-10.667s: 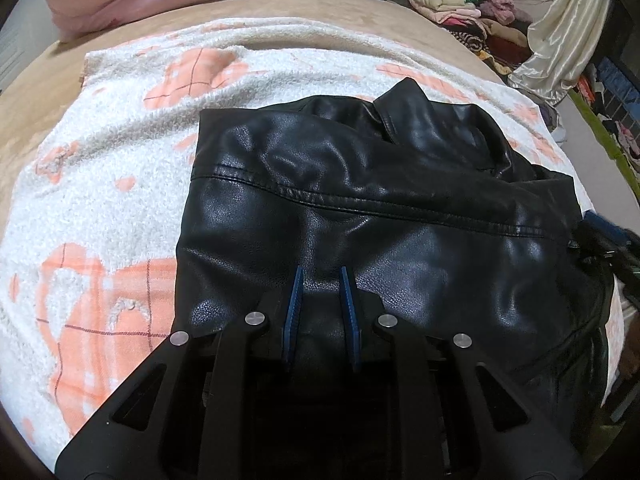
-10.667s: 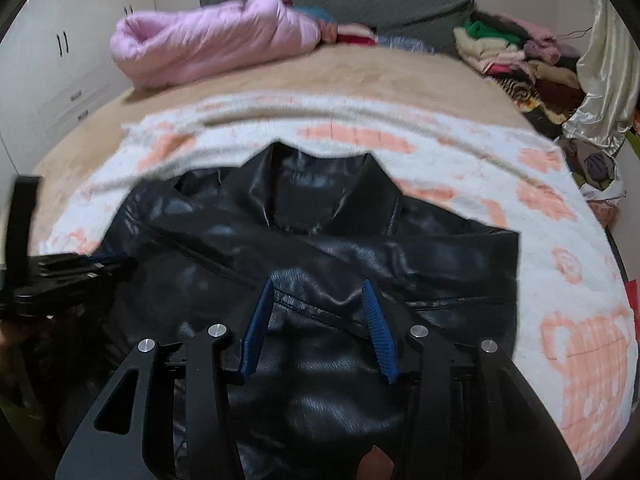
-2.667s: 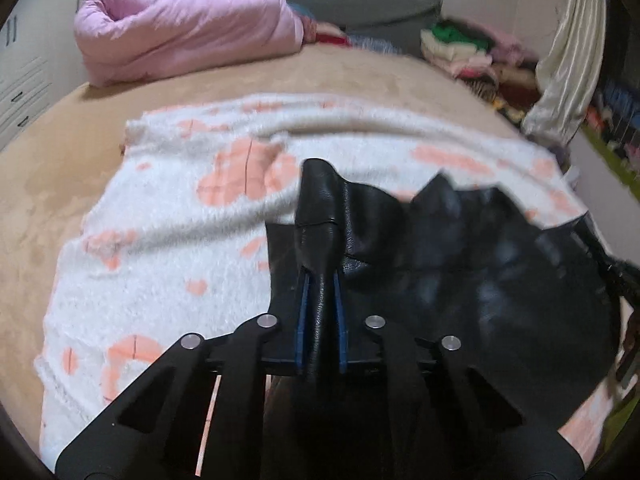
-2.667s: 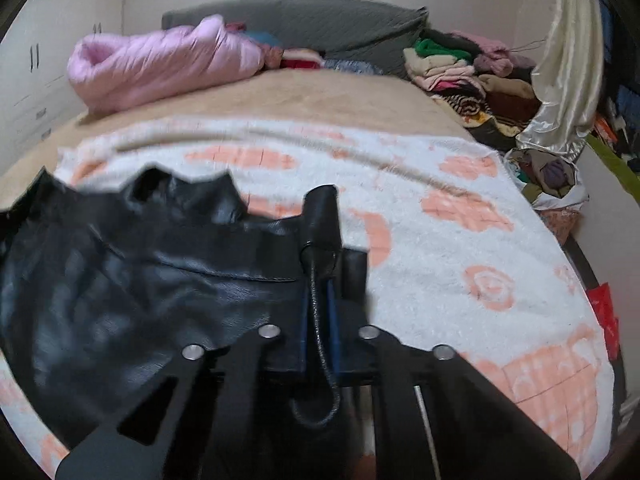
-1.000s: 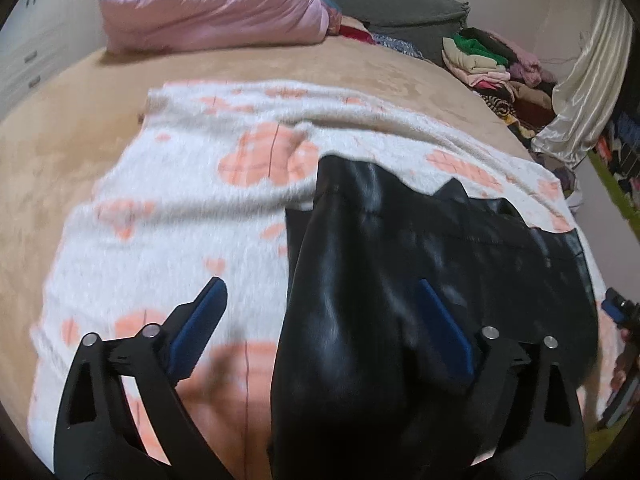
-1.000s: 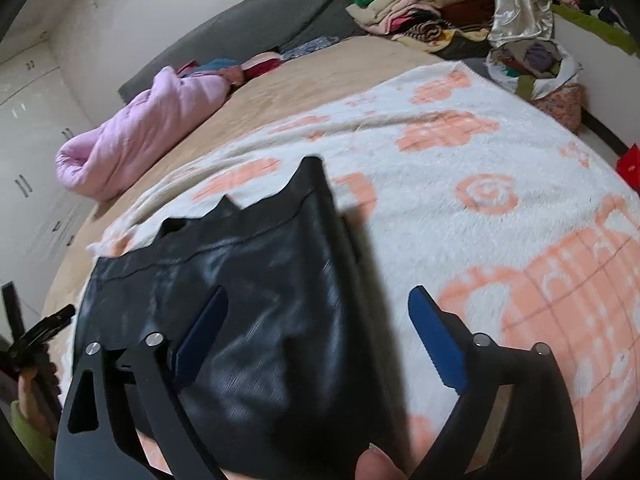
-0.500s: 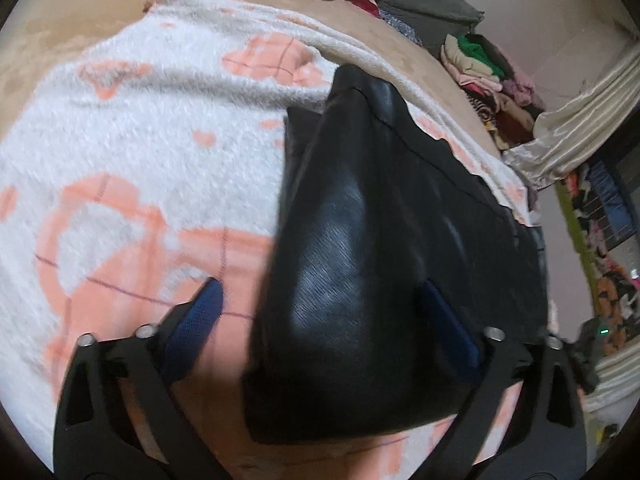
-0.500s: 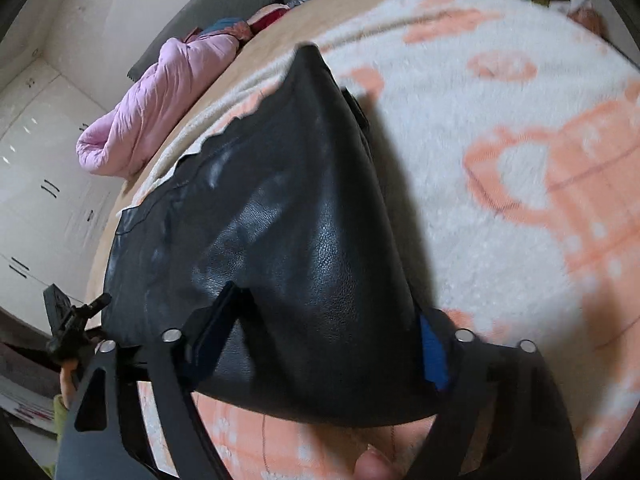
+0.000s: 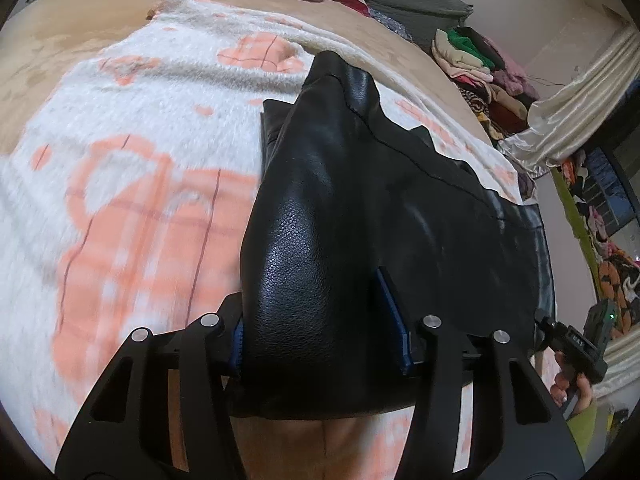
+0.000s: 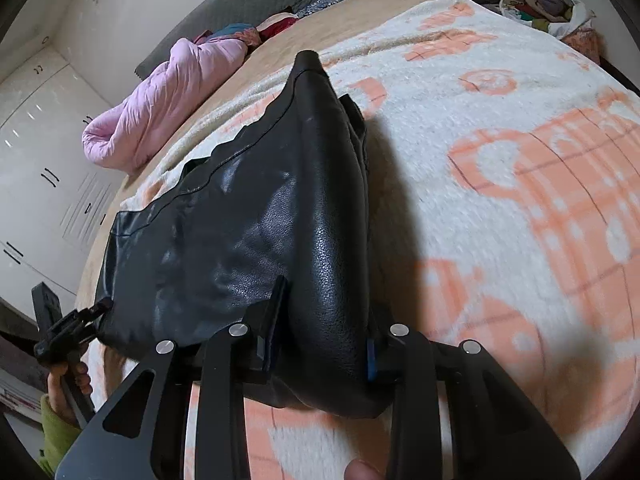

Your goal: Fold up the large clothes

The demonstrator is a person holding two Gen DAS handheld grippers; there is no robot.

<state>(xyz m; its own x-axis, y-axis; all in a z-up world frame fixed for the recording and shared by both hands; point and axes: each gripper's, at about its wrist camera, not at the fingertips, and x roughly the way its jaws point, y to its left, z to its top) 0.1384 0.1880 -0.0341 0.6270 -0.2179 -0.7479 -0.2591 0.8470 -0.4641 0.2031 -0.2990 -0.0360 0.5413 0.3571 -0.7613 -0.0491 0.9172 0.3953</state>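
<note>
Here, a black leather jacket (image 9: pixel 360 208) is seen lying folded on a white blanket with orange motifs (image 9: pixel 132 184), which is spread over a tan bed (image 9: pixel 60 40). The jacket's left end is straddled by the left gripper (image 9: pixel 320 340), whose jaws are closing with the leather bulging between the blue pads (image 9: pixel 394 320). The jacket's right end (image 10: pixel 328 272) is enclosed likewise by the right gripper (image 10: pixel 320 344), its jaws also closing on the fold. Beyond the jacket, a pink quilt (image 10: pixel 160 112) is piled near the headboard, and stacked clothes (image 9: pixel 480 68) are kept beside the bed.
</note>
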